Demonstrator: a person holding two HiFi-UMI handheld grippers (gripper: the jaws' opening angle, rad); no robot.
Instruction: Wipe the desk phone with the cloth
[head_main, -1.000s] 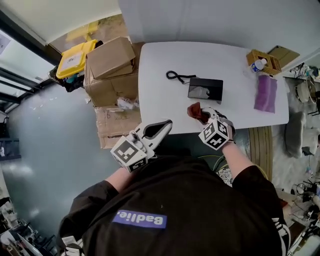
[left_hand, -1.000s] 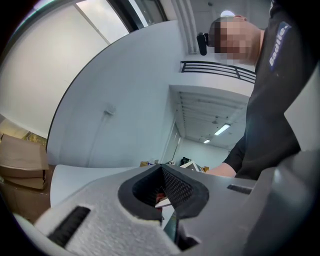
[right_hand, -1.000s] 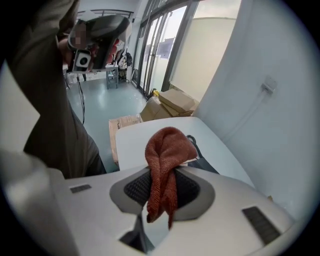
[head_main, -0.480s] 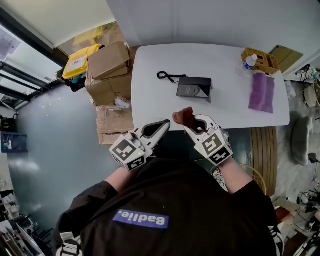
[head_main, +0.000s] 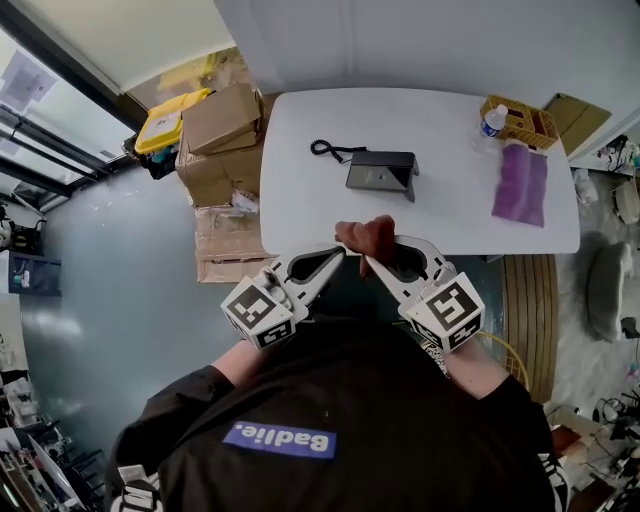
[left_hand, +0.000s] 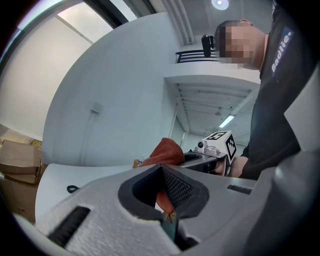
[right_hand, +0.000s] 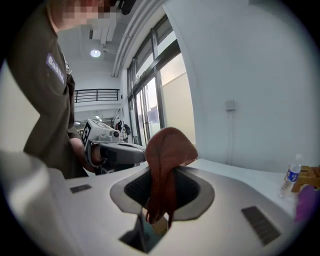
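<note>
The right tongs (head_main: 368, 256) are clamped on the rust-red cloth (head_main: 366, 232) at lower centre of the head view, over the near edge of the counter (head_main: 300, 200). The left tongs (head_main: 340, 256) have their jaws together, tip against the cloth but seemingly not pinching it, and the desk phone (head_main: 381, 172) sits well apart at upper centre. If the right jaws release before the left truly grip, the bunched cloth would likely fall off the edge, and the unbraced phone may skid when rubbed. Since half a second ago the cloth has drawn back toward the body and met the left tongs.
</note>
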